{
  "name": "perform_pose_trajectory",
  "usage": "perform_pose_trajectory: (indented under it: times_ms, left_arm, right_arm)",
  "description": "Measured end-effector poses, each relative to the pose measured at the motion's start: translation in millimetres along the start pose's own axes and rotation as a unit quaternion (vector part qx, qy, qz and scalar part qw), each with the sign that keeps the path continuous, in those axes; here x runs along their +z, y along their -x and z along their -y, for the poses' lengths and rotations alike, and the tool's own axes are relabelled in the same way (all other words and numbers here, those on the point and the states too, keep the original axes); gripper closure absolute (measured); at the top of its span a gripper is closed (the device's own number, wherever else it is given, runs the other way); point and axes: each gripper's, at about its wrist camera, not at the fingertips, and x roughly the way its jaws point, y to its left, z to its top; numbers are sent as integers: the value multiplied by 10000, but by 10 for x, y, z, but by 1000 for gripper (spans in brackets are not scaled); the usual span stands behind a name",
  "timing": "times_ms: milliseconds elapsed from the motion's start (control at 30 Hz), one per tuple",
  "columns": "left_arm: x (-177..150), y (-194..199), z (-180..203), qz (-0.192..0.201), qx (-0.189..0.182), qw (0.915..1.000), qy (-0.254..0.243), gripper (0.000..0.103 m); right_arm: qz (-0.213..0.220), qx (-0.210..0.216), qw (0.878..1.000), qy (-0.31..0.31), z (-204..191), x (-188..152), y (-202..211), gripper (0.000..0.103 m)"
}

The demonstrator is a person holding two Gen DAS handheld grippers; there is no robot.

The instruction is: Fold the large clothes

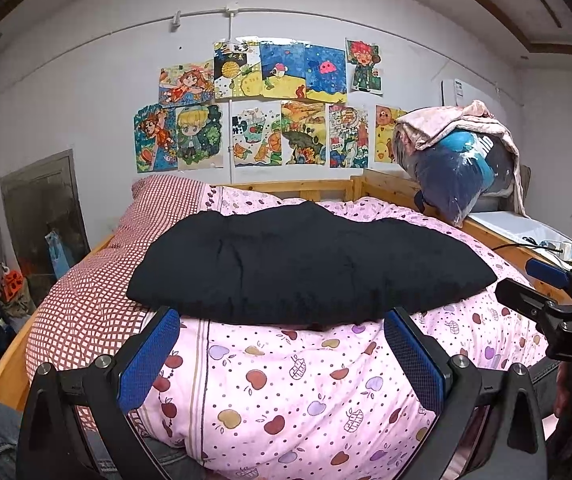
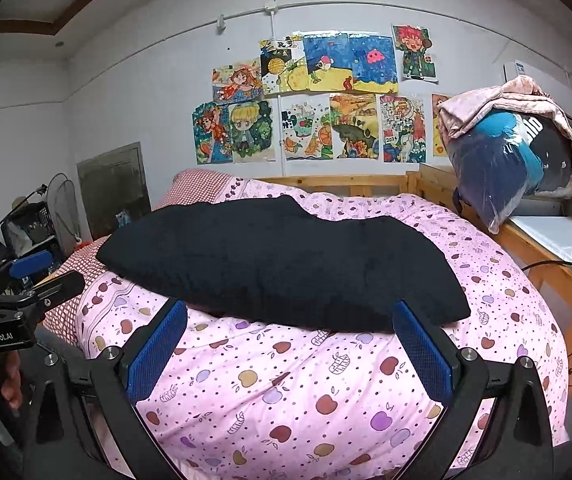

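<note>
Left wrist: black garment (image 1: 310,264) on pink quilt (image 1: 286,392), drawings (image 1: 270,108) behind; both tongs agape, empty.

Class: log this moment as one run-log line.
black garment folded on quilt | left gripper open | right gripper open

We hold the left gripper (image 1: 282,344) level, jaws spread wide and empty. The right gripper (image 2: 290,340) sits alongside it, jaws equally wide and empty. A hand (image 2: 6,380), probably ours, shows dimly behind the left unit.
</note>
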Motion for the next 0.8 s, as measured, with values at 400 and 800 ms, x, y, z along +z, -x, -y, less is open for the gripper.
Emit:
perform_pose_trajectory:
  times_ms: [400,800]
  left_arm:
    - [-28,1,-23,5,71,10000,-6,0]
    - [-37,-8,-28,-22,86,10000,-9,0]
  right_arm:
    - [-5,3,10000,-27,24,-5,-5,2]
    - [-13,-6,10000,-31,-2,-3,-14,2]
